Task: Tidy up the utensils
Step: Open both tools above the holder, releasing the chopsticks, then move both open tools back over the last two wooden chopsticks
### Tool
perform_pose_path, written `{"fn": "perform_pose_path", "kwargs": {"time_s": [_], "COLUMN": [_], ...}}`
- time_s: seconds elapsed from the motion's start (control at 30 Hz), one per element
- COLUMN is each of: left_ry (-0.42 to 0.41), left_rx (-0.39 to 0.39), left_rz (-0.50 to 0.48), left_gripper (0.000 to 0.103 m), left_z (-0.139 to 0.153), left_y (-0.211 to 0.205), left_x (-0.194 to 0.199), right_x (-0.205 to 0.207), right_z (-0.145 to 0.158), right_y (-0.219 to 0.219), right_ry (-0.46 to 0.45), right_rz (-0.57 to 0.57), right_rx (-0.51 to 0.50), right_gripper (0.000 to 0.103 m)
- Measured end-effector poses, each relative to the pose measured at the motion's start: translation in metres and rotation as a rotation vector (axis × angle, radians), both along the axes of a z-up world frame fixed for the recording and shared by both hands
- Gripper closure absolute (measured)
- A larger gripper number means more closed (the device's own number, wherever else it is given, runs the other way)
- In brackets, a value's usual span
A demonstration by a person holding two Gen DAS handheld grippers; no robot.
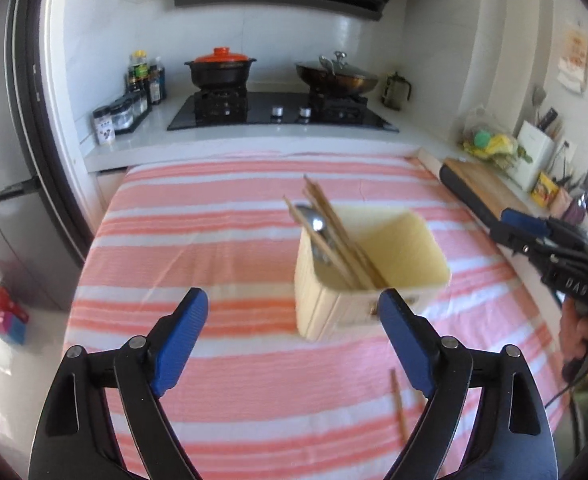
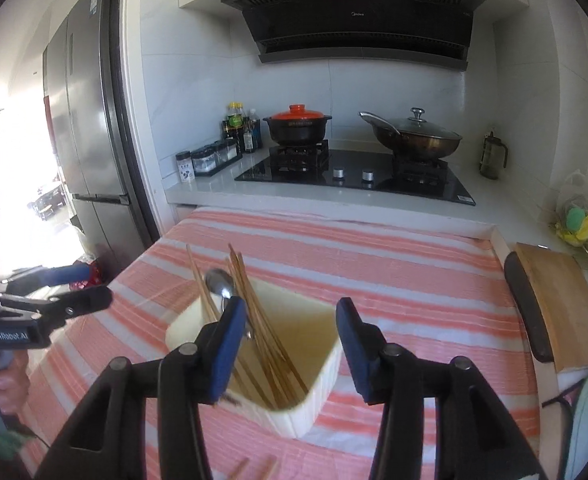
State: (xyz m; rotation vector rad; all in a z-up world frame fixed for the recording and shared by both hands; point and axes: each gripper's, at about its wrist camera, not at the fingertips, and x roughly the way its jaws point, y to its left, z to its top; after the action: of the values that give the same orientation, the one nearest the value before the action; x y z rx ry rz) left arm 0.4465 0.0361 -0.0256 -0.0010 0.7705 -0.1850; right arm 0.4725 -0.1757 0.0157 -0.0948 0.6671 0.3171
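A cream utensil box (image 1: 373,272) stands on the striped cloth, holding several wooden chopsticks (image 1: 333,228) and a metal spoon (image 1: 313,224) that lean to its left. It also shows in the right wrist view (image 2: 317,368), with chopsticks (image 2: 262,320) and spoon (image 2: 220,282). My left gripper (image 1: 294,320) is open and empty, in front of the box. My right gripper (image 2: 290,324) is open and empty, above the box. It also shows in the left wrist view (image 1: 533,236). A loose chopstick (image 1: 398,404) lies on the cloth near me; loose chopstick tips (image 2: 254,468) show in the right wrist view.
The table has a pink-and-white striped cloth (image 1: 214,240). Behind it is a counter with a gas hob (image 1: 282,114), a red-lidded pot (image 1: 220,68), a wok (image 1: 335,76) and bottles (image 1: 142,80). A wooden board (image 2: 561,312) lies at right, a fridge (image 2: 82,120) at left.
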Motion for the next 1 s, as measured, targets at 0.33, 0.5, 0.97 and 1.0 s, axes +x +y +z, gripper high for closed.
{"fn": "perform_pose_path", "kwargs": {"time_s": [0.33,0.5,0.97,1.0], "left_ry": [0.160,0.168,0.124,0.125], "left_rx": [-0.038,-0.043,0.010,0.013], "left_rz": [-0.019,0.044,0.089,0.087], "left_gripper": [0.013,0.013,0.009,0.009], "left_z": [-0.101,-0.147,-0.175,-0.176], "left_y": [-0.002,-0.015,-0.018,-0.018], "left_x": [-0.128,-0.156,-0.161,-0.161], "right_x": [-0.152,-0.211,-0.224,-0.224], "right_z": [-0.121,-0.162,-0.178,-0.179], "right_y": [-0.038,-0.043,-0.062,-0.060], "right_ry": [0.221,0.208,0.161,0.159], "right_rz": [-0.061,-0.137,-0.269,-0.271], "right_rx": [-0.095,-0.029,-0.012,-0.021], "right_gripper": [0.052,0.052,0.052,0.052]}}
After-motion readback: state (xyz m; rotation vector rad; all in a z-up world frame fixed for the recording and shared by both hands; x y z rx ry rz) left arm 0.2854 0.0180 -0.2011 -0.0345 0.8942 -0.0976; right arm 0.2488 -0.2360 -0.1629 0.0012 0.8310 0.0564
